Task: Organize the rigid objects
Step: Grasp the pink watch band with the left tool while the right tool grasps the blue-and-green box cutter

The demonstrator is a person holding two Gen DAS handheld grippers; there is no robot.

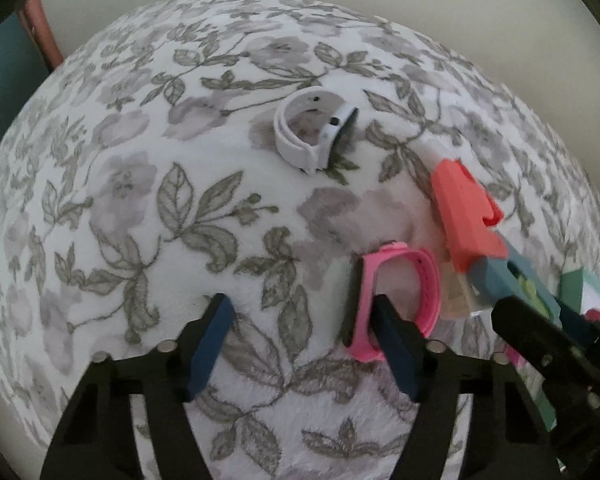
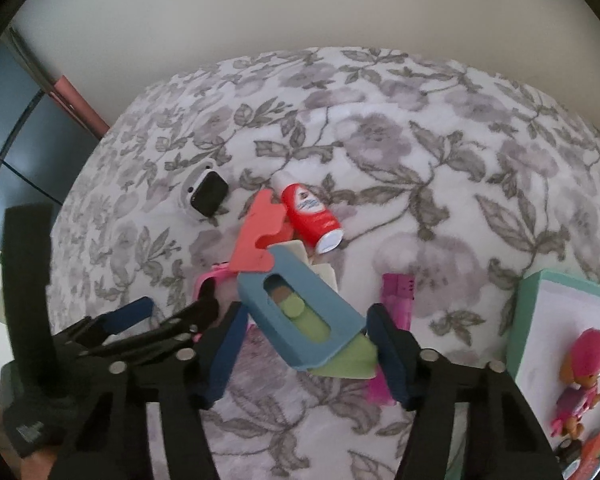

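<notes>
My right gripper (image 2: 306,356) is shut on the wide end of a blue, coral and green plastic toy (image 2: 300,304), which points away over the flowered bedspread (image 2: 440,152). That toy (image 1: 464,216) and the right gripper (image 1: 540,320) also show at the right of the left wrist view. My left gripper (image 1: 304,344) is open. Its right finger (image 1: 396,352) sits in the loop of a pink watch (image 1: 396,296), while the left finger rests on bare cloth. A white watch (image 1: 312,132) with a dark face lies farther off; the white watch (image 2: 206,196) lies left of a red bottle (image 2: 310,216).
A cream piece (image 2: 324,272) lies under the toy and a magenta strip (image 2: 398,300) beside my right finger. A teal-edged box (image 2: 528,320) holding a pink pup figure (image 2: 588,376) stands at the right. A plain wall bounds the bed's far side.
</notes>
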